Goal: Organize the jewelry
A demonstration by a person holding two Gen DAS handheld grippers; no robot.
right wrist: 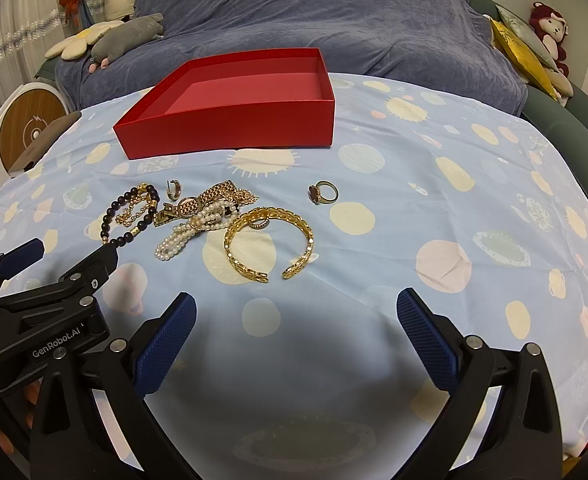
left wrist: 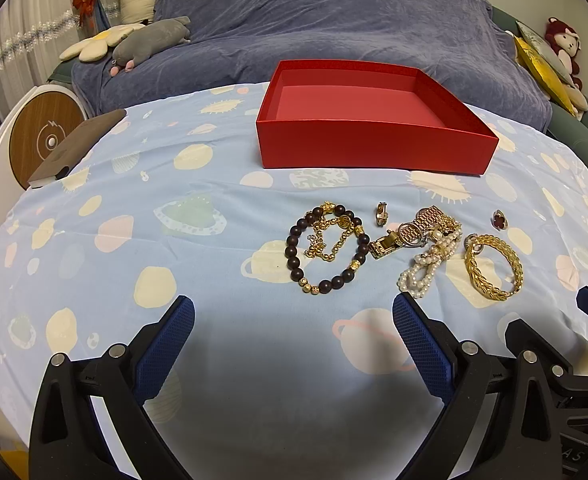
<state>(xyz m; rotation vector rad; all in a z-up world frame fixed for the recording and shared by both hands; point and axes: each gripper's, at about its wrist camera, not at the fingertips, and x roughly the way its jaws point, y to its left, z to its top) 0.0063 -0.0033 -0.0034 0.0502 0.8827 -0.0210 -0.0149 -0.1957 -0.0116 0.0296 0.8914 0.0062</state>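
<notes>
The jewelry sits in a loose cluster on the pale blue planet-print cloth (left wrist: 142, 216) covering my worktop, in front of the shallow open red cardboard box (left wrist: 374, 152), which has nothing in it. On the left of the cluster lies the dark wooden bead bracelet with gold spacers (left wrist: 326, 246), and a thin gold chain (left wrist: 328, 240) is coiled inside its loop. Just beyond it sits a small gold hoop earring (left wrist: 381, 213). Next comes a tangle: a rose-gold link watch band (left wrist: 422, 224) with a white pearl strand (left wrist: 426, 268) spilling toward me. Beside the pearls lies the wide gold open cuff bangle (right wrist: 268, 240), its gap facing me, a small pavé ring (right wrist: 260, 223) resting inside its far rim. Well apart to the right, a gold ring with a dark red stone (right wrist: 323, 193) lies alone. My left claw (left wrist: 293, 322) hovers low over the cloth just short of the beads, spread wide and holding nothing. My right claw (right wrist: 296, 318) is equally wide and bare, near the bangle. Behind the worktop, a blue-grey blanket (right wrist: 294, 12) drapes a sofa with plush toys (left wrist: 150, 38).
</notes>
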